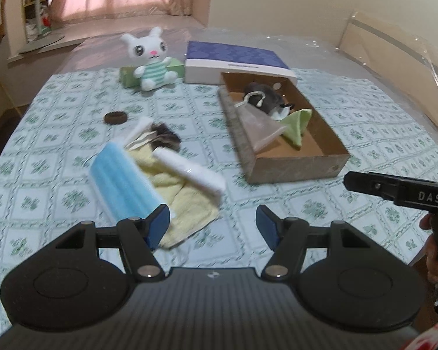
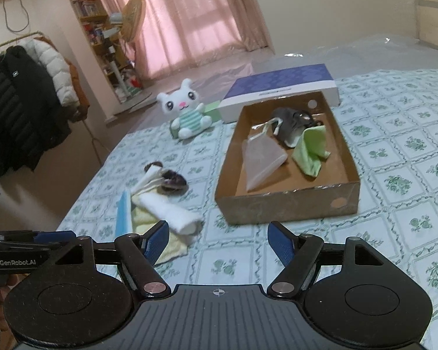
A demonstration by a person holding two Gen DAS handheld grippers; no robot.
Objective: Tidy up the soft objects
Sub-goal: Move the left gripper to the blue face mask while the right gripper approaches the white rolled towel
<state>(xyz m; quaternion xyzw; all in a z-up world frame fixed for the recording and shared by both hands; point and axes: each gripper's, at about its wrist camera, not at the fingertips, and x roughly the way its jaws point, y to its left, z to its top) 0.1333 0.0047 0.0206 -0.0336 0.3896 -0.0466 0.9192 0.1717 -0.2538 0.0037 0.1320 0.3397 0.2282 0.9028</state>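
Observation:
A brown cardboard box (image 1: 295, 169) (image 2: 286, 204) lies on the bed and holds a translucent pouch (image 2: 261, 160), a grey cloth (image 2: 292, 122) and a green cloth (image 2: 312, 151). To its left sits a pile: a blue face mask (image 1: 122, 180), a yellow towel (image 1: 187, 201), a white rolled cloth (image 1: 189, 172) (image 2: 172, 213) and a dark furry item (image 1: 166, 137). A white bunny plush (image 1: 149, 58) (image 2: 187, 110) sits farther back. My left gripper (image 1: 213, 224) hovers open beside the pile, nothing between its fingers. My right gripper (image 2: 217, 240) is open and holds nothing, in front of the box.
A blue-and-white box lid (image 1: 236, 61) leans behind the box. A small green box (image 1: 128, 75) stands behind the bunny and a dark round scrunchie (image 1: 115, 117) lies on the patterned sheet (image 1: 58, 175). A coat rack (image 2: 23, 93) stands left of the bed.

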